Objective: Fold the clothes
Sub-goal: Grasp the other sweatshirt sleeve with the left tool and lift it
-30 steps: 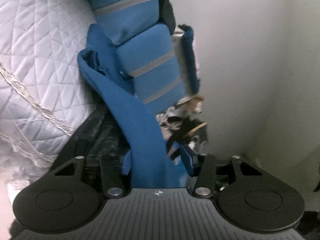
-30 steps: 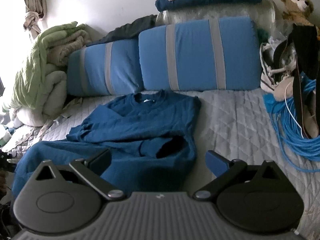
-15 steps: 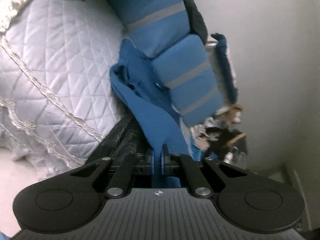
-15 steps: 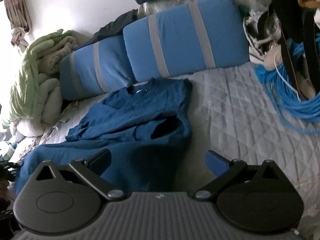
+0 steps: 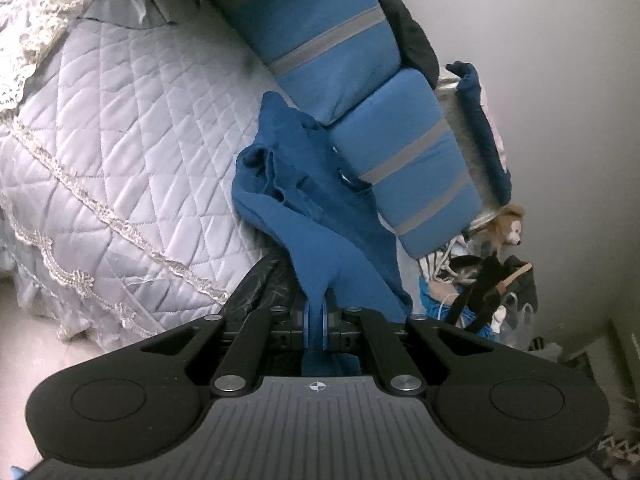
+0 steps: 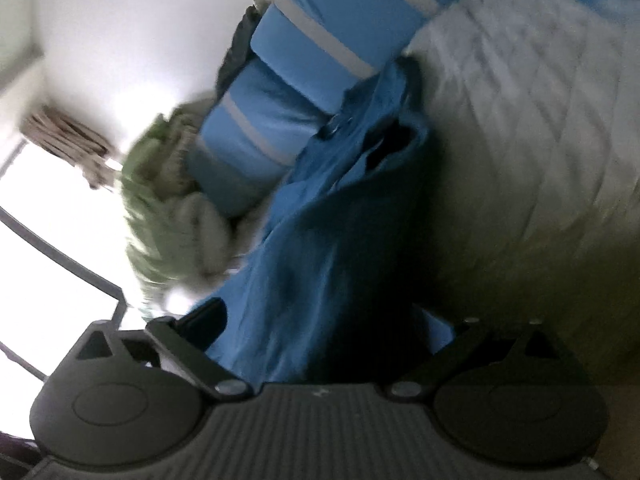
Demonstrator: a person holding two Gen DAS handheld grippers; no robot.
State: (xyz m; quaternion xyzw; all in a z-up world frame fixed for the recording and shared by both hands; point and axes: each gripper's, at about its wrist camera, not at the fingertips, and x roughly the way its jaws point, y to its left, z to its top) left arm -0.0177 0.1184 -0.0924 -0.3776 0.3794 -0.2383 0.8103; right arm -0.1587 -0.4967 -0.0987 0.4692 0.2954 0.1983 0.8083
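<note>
A dark blue sweatshirt lies rumpled on the quilted bed, its collar end against the blue pillows. My left gripper is shut on a pinched fold of its cloth, which stretches taut from the jaws toward the garment. In the blurred, tilted right wrist view the same sweatshirt fills the middle. My right gripper sits low over its near edge with the jaws wide and closing. Cloth lies between the fingers, and the pads stand clear of it.
The pale quilted bedspread with lace trim drops off at the left. Two blue pillows with grey stripes line the wall. A teddy bear and tangled clutter sit beyond them. A green rolled blanket lies by the bright window.
My left gripper closed on the sweatshirt cloth and lifted it a little. My right gripper dropped toward the sweatshirt's near edge and rolled, tilting its view; its jaws have narrowed slightly.
</note>
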